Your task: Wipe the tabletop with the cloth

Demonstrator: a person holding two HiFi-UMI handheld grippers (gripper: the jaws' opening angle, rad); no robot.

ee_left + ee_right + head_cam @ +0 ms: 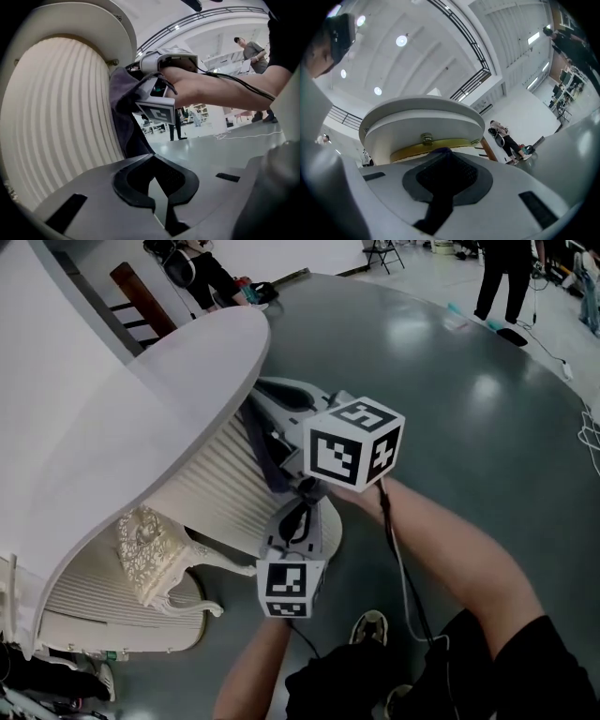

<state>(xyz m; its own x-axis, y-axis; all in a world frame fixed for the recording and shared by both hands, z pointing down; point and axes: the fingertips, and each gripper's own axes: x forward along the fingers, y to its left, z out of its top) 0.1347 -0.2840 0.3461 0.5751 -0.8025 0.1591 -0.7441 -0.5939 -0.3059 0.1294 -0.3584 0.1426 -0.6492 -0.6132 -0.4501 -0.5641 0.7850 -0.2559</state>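
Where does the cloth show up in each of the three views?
Head view: cloth at centre, hanging below the tabletop edge.
Left gripper view: cloth centre-left, draped against the fluted base.
Right gripper view: cloth, a small sliver at centre, just above the jaws.
Shared landmark: the round white tabletop rim.

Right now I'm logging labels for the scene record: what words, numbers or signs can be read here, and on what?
No readable words, brands or numbers anywhere.
Left cube and right cube: black-and-white square markers only, not letters.
Cloth and table: no print visible.
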